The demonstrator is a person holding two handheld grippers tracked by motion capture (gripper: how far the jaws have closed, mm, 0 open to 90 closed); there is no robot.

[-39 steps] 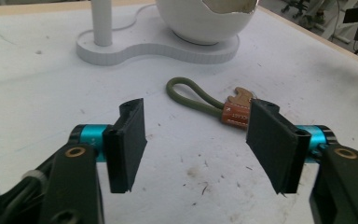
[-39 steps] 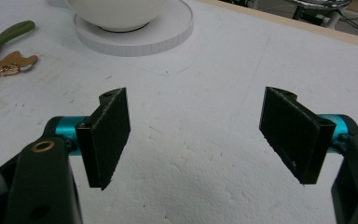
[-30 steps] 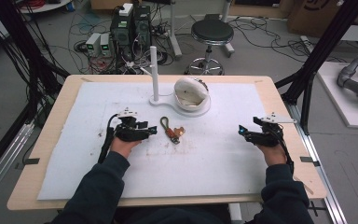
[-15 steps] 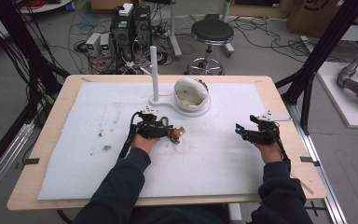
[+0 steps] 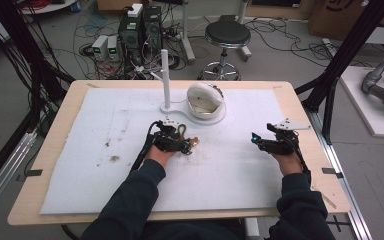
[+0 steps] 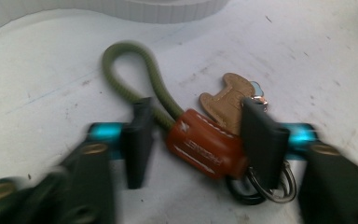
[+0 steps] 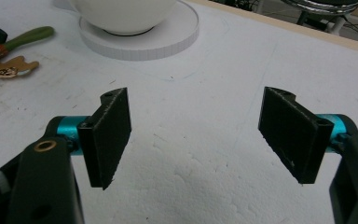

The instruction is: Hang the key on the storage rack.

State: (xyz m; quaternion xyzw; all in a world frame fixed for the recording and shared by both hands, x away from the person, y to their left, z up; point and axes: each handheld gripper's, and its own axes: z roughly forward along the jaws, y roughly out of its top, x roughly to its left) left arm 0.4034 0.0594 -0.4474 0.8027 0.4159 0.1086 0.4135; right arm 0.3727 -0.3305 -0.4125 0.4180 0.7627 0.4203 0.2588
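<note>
A keychain [image 6: 205, 148] lies on the white mat: an olive cord loop [image 6: 121, 65], an orange leather sleeve, a tan tag [image 6: 227, 100] and metal rings [image 6: 270, 184]. My left gripper [image 6: 200, 140] straddles the sleeve and its jaws have just been closing. The right pad [image 6: 263, 140] sits against the sleeve's end, while a small gap shows at the left pad [image 6: 137, 140]. From above, the left gripper [image 5: 184, 144] is over the keychain [image 5: 192, 142] near mid-table. My right gripper [image 5: 256, 139] rests at the right, open and empty [image 7: 198, 135]. The keychain [image 7: 14, 65] lies far to its left.
A white stand [image 5: 180, 112] sits behind the keychain, with an upright post [image 5: 166, 75] and a rounded white bowl [image 5: 205, 97]. The white mat [image 5: 105, 165] has brown stains at left. The table's wooden edge [image 5: 305, 115] runs just beyond the right gripper.
The left hand slid right from the mat's left-centre onto the keychain, and its jaws narrowed around it. The right hand stayed put.
</note>
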